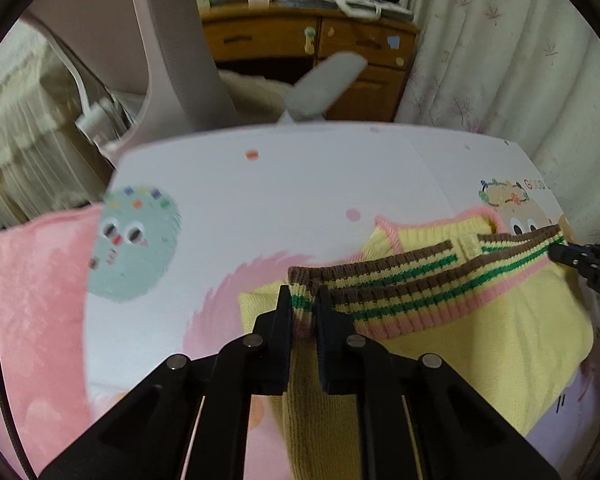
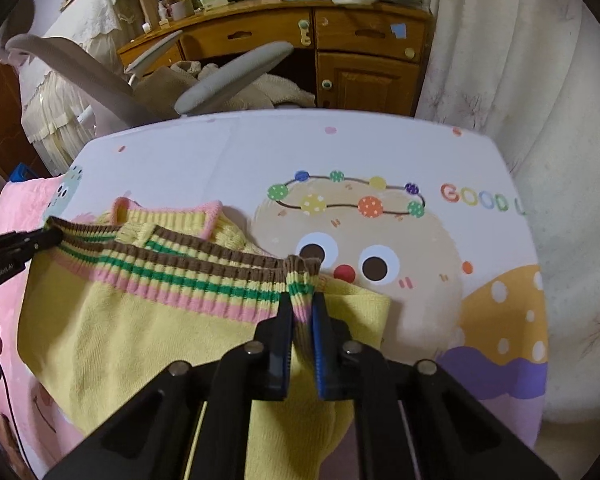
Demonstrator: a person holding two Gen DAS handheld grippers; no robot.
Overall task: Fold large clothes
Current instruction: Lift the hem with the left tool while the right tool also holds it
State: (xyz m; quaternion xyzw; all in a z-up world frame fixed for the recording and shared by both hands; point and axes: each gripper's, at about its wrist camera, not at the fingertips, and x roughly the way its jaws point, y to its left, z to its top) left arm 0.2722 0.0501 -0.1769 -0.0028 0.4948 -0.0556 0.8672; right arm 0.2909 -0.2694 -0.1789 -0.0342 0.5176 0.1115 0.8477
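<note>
1. The lower part of the yellow knit sweater (image 2: 148,332) drops behind each gripper's black frame, so its bottom edge and any sleeves cannot be made out. In the left wrist view its right end is cut off by the right gripper (image 1: 556,254) and the lens rim.
2. The left gripper (image 1: 305,304) is closed to a narrow gap, with the left end of the striped ribbed hem (image 1: 420,288) pinched between its fingers.
3. The right gripper (image 2: 302,308) is likewise nearly closed, clamping the hem's right end (image 2: 302,280). The left gripper (image 2: 50,236) shows at the far left of that view, its tip on the other end of the hem.
4. The sweater lies on the cartoon-printed bed sheet (image 2: 340,148), toward the left of the bear print (image 2: 352,256). Its long axis runs left to right between the two grippers; the hem is stretched along that line and lifted over the pink-trimmed neckline (image 2: 168,216), which lies just beyond it.
5. Bare sheet extends past the neckline to the far edge of the bed, beyond which stand a grey office chair (image 2: 228,76) and a wooden desk (image 2: 364,64).
6. A pink blanket (image 1: 32,300) lies on the left side; a curtain (image 2: 520,80) hangs close along the right edge.
</note>
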